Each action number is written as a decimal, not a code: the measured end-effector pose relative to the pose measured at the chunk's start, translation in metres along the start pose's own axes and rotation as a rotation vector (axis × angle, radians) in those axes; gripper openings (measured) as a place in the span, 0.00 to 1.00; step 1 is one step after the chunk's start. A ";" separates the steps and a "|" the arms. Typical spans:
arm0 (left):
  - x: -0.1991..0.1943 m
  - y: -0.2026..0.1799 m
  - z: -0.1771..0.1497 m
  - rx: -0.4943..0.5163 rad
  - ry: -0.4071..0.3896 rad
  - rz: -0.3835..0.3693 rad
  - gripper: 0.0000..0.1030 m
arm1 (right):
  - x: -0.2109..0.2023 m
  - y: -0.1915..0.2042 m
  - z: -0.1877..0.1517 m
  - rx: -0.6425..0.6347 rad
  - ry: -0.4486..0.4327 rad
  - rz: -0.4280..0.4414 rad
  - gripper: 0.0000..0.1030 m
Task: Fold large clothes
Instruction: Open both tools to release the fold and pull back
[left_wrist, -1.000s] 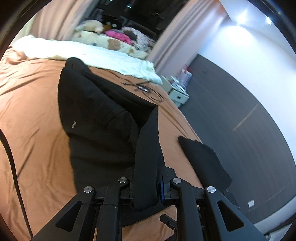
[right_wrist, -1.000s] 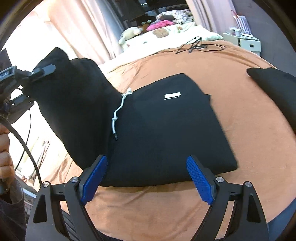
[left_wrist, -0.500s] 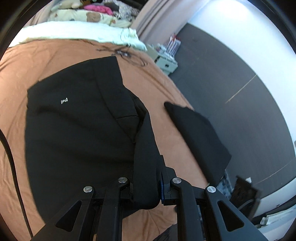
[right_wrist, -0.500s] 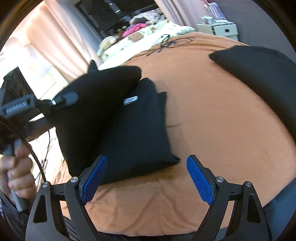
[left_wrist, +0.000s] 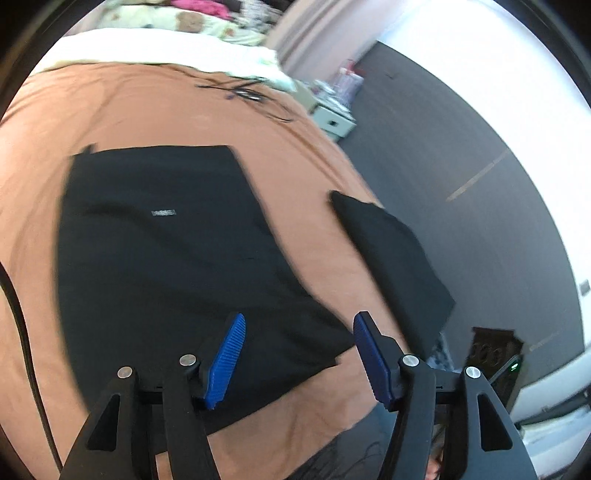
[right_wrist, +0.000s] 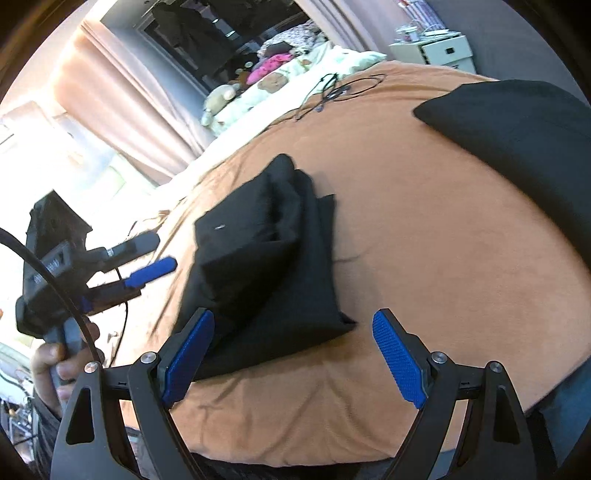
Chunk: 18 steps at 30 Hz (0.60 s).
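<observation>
A black garment lies folded into a rectangle on the orange bed sheet, a small white label on its top. My left gripper hovers over its near right corner; its jaws are opening and the blue pads press on nothing. In the right wrist view the same garment is a thick folded stack. My right gripper stands open just short of its near edge, holding nothing. The left gripper shows at the garment's left side, held by a person's hand.
A second folded black garment lies at the bed's right edge, also seen as dark cloth. Loose cables lie further up the sheet. A white duvet with soft toys and a bedside cabinet are beyond.
The left gripper, shut on a fold of black cloth before, has sunk and let it go; the cloth now lies flat on the garment. The right gripper has swung sideways, still open.
</observation>
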<state>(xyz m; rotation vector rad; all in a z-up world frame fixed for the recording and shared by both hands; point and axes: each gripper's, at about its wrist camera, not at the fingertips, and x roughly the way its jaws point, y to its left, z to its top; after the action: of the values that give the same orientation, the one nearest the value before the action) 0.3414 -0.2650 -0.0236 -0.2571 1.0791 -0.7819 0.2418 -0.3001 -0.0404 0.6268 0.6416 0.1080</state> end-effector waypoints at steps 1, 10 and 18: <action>-0.003 0.006 -0.003 -0.009 -0.005 0.026 0.61 | 0.005 0.001 0.002 0.003 0.005 0.011 0.84; -0.034 0.085 -0.039 -0.148 -0.031 0.218 0.61 | 0.045 0.020 0.025 -0.009 0.037 0.023 0.84; -0.023 0.113 -0.065 -0.215 0.016 0.223 0.61 | 0.066 0.028 0.038 -0.018 0.073 -0.017 0.31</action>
<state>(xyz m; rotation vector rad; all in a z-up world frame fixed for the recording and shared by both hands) 0.3303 -0.1573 -0.1004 -0.3065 1.1859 -0.4698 0.3202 -0.2782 -0.0347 0.6017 0.7153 0.1208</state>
